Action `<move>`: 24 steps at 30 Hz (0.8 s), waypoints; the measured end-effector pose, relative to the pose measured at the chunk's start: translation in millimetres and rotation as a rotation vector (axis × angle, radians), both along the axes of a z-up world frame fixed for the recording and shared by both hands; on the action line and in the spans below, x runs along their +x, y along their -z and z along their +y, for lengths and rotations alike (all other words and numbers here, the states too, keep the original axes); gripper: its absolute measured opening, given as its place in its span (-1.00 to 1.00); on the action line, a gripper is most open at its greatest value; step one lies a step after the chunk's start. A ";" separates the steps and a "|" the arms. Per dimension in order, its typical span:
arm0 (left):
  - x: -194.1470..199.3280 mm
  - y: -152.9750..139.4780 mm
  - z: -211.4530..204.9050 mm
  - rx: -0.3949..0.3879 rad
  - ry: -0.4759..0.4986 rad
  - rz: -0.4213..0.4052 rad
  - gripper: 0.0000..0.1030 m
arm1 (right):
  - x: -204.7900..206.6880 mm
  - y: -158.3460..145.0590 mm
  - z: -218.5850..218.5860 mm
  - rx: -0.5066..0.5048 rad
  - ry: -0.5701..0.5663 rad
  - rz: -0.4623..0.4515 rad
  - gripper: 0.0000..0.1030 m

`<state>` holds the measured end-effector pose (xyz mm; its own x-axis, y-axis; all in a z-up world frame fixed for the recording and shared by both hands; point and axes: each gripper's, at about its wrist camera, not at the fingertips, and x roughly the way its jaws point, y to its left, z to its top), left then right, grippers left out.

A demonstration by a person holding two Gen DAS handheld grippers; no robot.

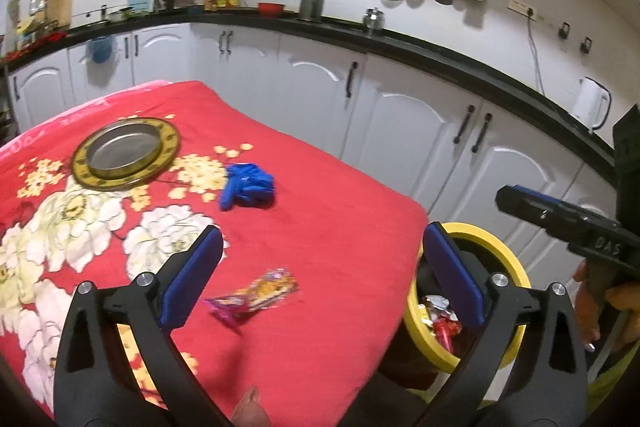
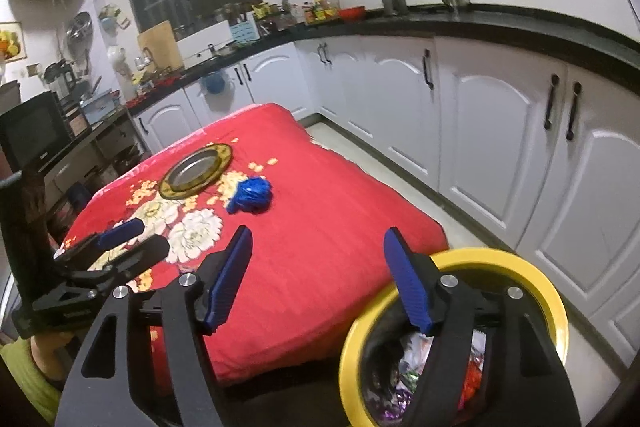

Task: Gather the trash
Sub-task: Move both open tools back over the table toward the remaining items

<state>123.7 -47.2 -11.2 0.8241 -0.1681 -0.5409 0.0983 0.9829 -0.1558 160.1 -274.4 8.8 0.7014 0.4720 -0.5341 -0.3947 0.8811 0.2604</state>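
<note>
I have both tongs empty at this moment. My left tongs (image 1: pixel 322 259) are spread wide, nothing between the blue pads, and they hang over the near part of the surface (image 1: pixel 340 219), which is covered in a red cloth with white and yellow flowers. Just ahead of them lies a snack wrapper (image 1: pixel 256 297), pink and orange, flat and a little crumpled on the cloth. I judge that is the piece I am lined up for, since it sits almost squarely in the gap of the open jaws.

My right tongs (image 2: pixel 318 275) are also wide open and hold nothing. They hover at the surface's near corner, partly over the trash bin (image 2: pixel 556 307), a yellow-rimmed, dark-lined bin standing on the floor just beside the surface. Foil and coloured wrappers already lie inside it, so I take the bin's place at the corner as deliberate: a short swing from cloth to rim.

Farther along the cloth, a crumpled blue plastic bag (image 1: pixel 248 186) sits near a round metal plate (image 1: pixel 126 153) with a gold patterned border. The bag looks like trash left to collect; the plate I would leave alone.

The wrapper is thin and lies flat, so I expect the pads must close low, against the cloth, and may pinch fabric with it.
</note>
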 end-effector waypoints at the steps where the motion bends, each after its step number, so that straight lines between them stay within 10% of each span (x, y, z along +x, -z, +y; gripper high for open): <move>1: 0.4 -0.5 3.9 0.000 -0.006 0.001 0.78 | 1.3 -1.4 2.7 0.001 -0.004 -0.003 0.28; 24: 22.7 59.1 68.4 -0.025 -0.036 0.218 0.63 | 82.7 13.3 114.8 -0.062 -0.170 0.035 0.29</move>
